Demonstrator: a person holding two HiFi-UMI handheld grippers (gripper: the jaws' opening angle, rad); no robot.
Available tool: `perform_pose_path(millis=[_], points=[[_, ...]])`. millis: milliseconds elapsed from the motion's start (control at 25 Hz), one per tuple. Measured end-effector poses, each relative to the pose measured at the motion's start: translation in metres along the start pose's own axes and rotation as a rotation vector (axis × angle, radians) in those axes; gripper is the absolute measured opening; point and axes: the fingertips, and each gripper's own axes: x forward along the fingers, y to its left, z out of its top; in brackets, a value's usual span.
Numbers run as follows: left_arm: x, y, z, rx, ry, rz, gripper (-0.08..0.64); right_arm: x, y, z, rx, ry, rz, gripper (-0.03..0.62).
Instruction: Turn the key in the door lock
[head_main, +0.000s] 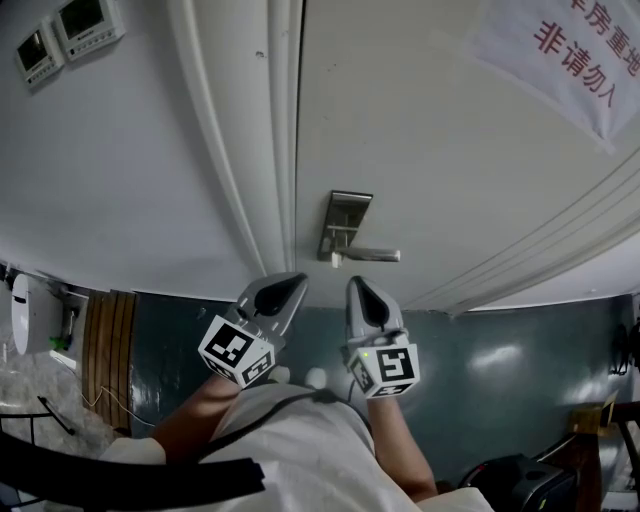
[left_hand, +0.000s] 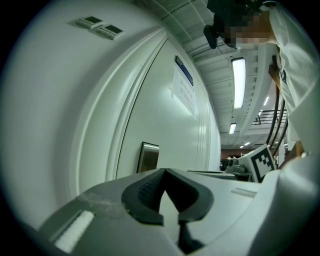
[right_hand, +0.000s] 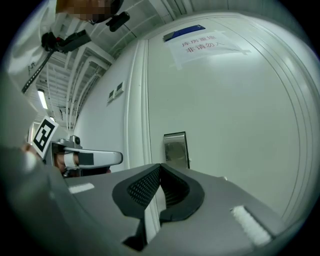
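The lock plate sits on the door close to its left edge, with a lever running right from its lower part. A small stub just under the lever's root may be the key, but it is too small to tell, and neither gripper view shows it past the tongs. The left tongs and right tongs hang side by side on the near side of the plate, apart from it and touching nothing. Each pair has its tips brought together with nothing between them, as the left gripper view and right gripper view both show. A key like this would likely be light, thin, hard metal, stiff enough to carry a twist but smooth and easy to lose from the pads. The best hold is probably on the flat bow, pads square on its two faces and pushed well on, not on the edges or the tip. The lock should resist with a firm, springy stop, so the twist wants to go about the key's own line without bending it sideways. The right tongs stand nearer the stub and would have to open first; the left could steady the lever or stay clear.
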Motion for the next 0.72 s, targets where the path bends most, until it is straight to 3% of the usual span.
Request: perform_pose_path(millis=[720], points=[[-0.017,-0.008,0.013,-0.005,-0.034,0.023,0.005,-0.026,0.002,0.014,0.018,-0.014,-0.032,0.008]])
